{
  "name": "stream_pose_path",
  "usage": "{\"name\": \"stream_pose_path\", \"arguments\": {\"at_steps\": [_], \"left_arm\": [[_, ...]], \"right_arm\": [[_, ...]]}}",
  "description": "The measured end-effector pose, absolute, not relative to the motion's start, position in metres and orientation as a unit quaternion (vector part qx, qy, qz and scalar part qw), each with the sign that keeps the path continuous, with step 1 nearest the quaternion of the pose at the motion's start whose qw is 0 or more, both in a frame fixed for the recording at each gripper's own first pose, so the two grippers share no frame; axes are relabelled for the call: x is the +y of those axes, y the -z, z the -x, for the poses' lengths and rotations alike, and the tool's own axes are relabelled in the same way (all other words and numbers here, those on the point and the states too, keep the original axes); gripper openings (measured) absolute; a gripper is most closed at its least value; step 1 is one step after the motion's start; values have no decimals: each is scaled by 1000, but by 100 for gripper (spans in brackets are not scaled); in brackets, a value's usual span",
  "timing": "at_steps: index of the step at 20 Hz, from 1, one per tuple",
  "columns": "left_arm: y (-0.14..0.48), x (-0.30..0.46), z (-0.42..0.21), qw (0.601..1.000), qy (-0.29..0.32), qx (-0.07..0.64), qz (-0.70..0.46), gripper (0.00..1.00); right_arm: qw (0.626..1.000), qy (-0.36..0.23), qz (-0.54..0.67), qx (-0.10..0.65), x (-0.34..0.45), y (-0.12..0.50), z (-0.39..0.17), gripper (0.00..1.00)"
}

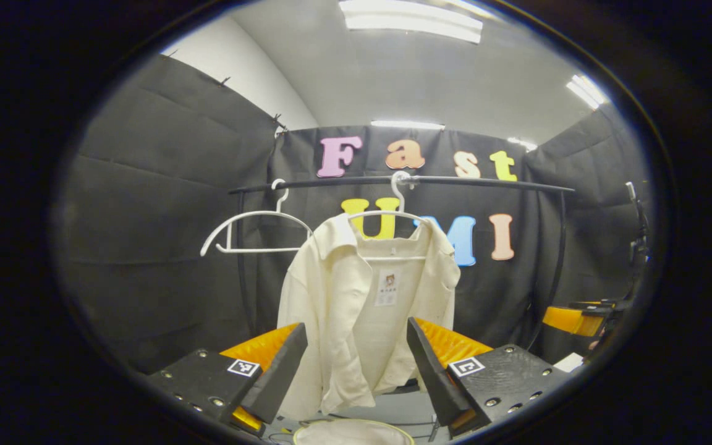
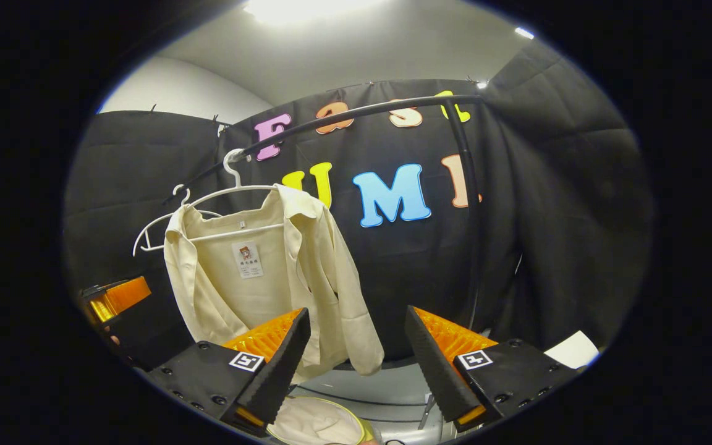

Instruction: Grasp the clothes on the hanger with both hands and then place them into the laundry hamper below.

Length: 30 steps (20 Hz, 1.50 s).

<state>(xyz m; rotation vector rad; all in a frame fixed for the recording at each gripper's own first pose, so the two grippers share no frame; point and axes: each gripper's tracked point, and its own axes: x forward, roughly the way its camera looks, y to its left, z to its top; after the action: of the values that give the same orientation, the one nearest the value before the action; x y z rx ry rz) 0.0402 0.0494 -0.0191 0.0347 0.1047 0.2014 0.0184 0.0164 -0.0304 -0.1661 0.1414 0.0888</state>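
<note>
- On the dark rail (image 1: 455, 180) across the booth: hanging from a white hanger (image 1: 393, 213), a cream shirt (image 1: 362, 309), open at the front, with a small tag inside the neck.
- Beside it on the same rail: hanging bare, a second white hanger (image 1: 251, 232).
- Low down under the shirt: showing just a pale round rim, the laundry hamper (image 1: 353, 432), with light cloth inside.
- In the left gripper view: holding wide open, the left gripper (image 1: 356, 364), with the shirt hanging between the two fingers but farther back, not touching them.
- At the right edge of that same view: peeking in, the right gripper (image 1: 578, 318), apart from the shirt.
- In the right gripper view: standing wide open too, gripping nothing, with the shirt (image 2: 269, 278) up and to the left and one sleeve drooping near the left finger.
- Down at the bottom there: showing again, the hamper (image 2: 319, 423).
- At the left edge there: poking in, the left gripper (image 2: 115, 300), just beside the shirt.
</note>
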Motion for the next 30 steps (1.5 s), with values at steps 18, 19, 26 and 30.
{"name": "stream_pose_path", "arguments": {"at_steps": [18,19,26,30], "left_arm": [[31,78,-171,973,-218,55,-56,93],[32,82,-174,970,-230,55,-55,93],[40,103,-196,958,-273,62,-64,91],[39,118,-199,944,-311,62,-87,72]], "right_arm": [[979,-151,114,78,22,49,-123,98],[978,-156,116,80,22,50,-128,98],[967,-195,125,103,28,71,-155,98],[964,-204,123,116,27,79,-167,98]]}}
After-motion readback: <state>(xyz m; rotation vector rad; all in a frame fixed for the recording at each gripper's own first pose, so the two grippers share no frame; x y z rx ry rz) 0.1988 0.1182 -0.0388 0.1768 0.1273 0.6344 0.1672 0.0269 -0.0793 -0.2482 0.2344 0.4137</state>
